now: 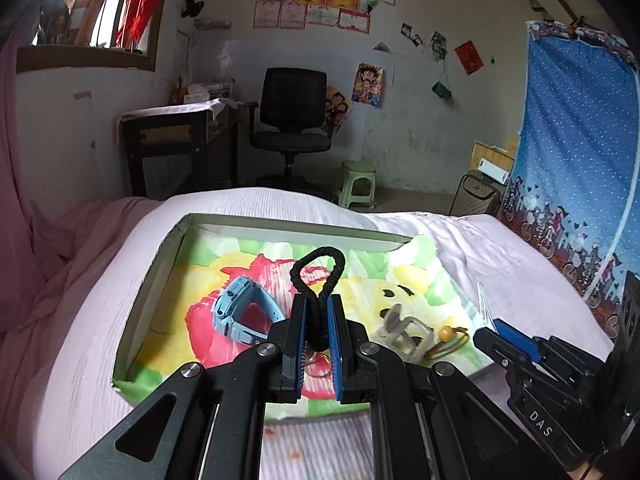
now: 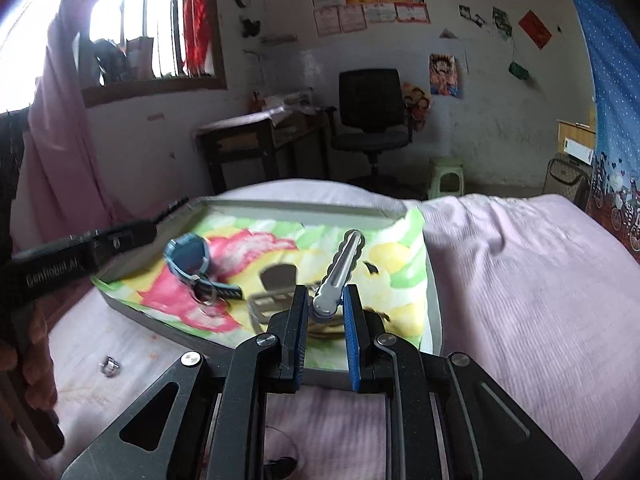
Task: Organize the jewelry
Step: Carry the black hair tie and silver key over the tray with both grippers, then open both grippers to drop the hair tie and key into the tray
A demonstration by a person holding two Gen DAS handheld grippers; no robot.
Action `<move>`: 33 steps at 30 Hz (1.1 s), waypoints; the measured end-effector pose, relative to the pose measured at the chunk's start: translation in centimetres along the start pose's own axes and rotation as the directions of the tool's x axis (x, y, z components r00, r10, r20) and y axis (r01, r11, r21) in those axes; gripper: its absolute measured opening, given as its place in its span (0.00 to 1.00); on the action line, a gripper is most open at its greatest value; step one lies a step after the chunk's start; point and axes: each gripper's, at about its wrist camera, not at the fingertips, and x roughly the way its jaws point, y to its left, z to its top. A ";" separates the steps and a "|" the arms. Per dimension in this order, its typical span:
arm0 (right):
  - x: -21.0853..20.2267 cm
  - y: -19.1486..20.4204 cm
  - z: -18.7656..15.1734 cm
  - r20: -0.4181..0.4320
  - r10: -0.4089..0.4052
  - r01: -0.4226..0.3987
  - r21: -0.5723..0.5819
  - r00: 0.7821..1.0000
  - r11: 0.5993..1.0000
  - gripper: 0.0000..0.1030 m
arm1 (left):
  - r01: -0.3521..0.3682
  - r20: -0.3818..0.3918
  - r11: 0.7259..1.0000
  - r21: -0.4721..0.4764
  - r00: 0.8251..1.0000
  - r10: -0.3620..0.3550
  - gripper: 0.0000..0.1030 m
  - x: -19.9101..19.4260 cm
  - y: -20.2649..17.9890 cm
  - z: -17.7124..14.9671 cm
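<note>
A shallow box (image 1: 280, 226) lined with a bright painted cloth lies on the pink bed. In the left wrist view my left gripper (image 1: 317, 308) is shut on a black braided hair tie (image 1: 320, 276) and holds it over the box. A light blue watch (image 1: 240, 312) lies in the box to its left, and a clear hair claw (image 1: 404, 330) and an amber-bead cord (image 1: 446, 334) to its right. In the right wrist view my right gripper (image 2: 326, 300) is shut on a silver hair clip (image 2: 340, 272) above the box (image 2: 296, 210). The blue watch (image 2: 192, 260) lies left of it.
A small silver ring-like piece (image 2: 110, 365) lies on the bed (image 2: 520, 280) outside the box, front left. The right gripper shows at the right edge of the left wrist view (image 1: 516, 344). A desk (image 1: 180, 136), office chair (image 1: 292, 120) and green stool (image 1: 358, 184) stand beyond the bed.
</note>
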 end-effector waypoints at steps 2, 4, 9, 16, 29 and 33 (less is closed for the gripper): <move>0.6 -0.4 -0.3 -0.015 -0.003 0.003 0.011 1.000 1.000 0.15 | -0.006 -0.018 1.000 0.004 1.000 0.006 0.10 0.8 0.0 -0.1; 1.3 -0.7 -0.4 -0.025 -0.004 0.005 0.022 1.000 1.000 0.15 | -0.012 -0.036 1.000 0.011 0.999 0.012 0.10 1.5 -0.2 -0.3; 2.4 -0.8 -1.0 -0.059 -0.006 0.008 0.024 0.998 1.000 0.15 | -0.010 -0.094 1.000 0.004 0.996 0.010 0.10 3.1 -0.3 -0.9; 3.1 -1.3 -1.1 -0.089 -0.006 0.010 0.044 0.996 0.999 0.15 | -0.007 -0.150 1.000 -0.007 0.989 0.006 0.10 4.4 -0.2 -1.4; 4.5 -1.4 -1.8 -0.138 -0.011 0.017 0.049 0.990 0.999 0.15 | 0.001 -0.226 1.000 -0.027 0.974 -0.007 0.10 5.7 0.3 -1.8; 4.6 -1.4 -1.9 -0.140 -0.013 0.020 0.049 0.990 0.999 0.15 | 0.008 -0.245 0.999 -0.041 0.969 -0.018 0.10 6.0 0.5 -1.9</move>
